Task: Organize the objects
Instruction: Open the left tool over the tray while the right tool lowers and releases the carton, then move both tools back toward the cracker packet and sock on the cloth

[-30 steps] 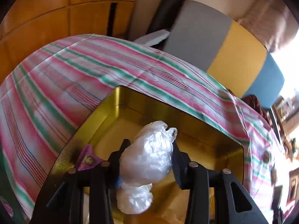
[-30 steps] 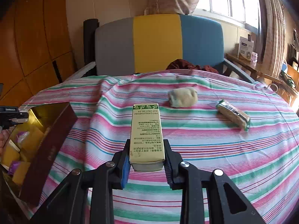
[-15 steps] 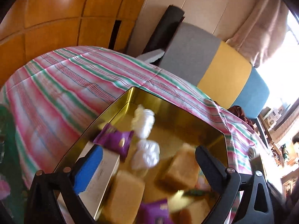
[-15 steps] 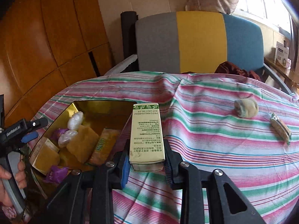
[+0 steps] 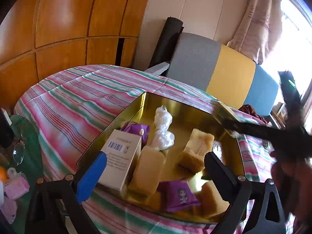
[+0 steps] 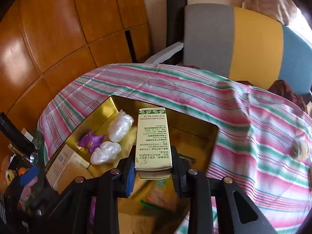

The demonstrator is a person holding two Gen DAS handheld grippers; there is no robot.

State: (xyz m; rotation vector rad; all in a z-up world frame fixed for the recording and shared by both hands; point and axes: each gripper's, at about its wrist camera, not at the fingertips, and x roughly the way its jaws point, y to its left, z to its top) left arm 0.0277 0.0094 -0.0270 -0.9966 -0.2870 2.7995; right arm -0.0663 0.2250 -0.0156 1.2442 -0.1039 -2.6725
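A gold tin [image 5: 197, 115] sits on the striped tablecloth and holds two white plastic-wrapped bundles [image 5: 162, 128], purple packets [image 5: 177, 195], tan cakes [image 5: 197, 148] and a white carton [image 5: 120, 158]. My left gripper [image 5: 156, 177] is open and empty above the tin's near edge. My right gripper [image 6: 154, 171] is shut on a cream-and-green box [image 6: 152, 136], held over the tin [image 6: 109, 109]. The bundles [image 6: 117, 134] lie to the box's left. The right gripper also enters the left wrist view [image 5: 253, 130], blurred.
A beige lump [image 6: 300, 148] lies on the striped cloth [image 6: 243, 117] to the right. A grey, yellow and blue chair [image 6: 234, 42] stands behind the table. A cluttered glass side table with spectacles [image 5: 19, 152] is at the left. Wooden panels line the wall.
My left gripper let go of the plastic bundle into the tin, opened wide and drew back. My right gripper carried the box left from over the cloth to over the tin.
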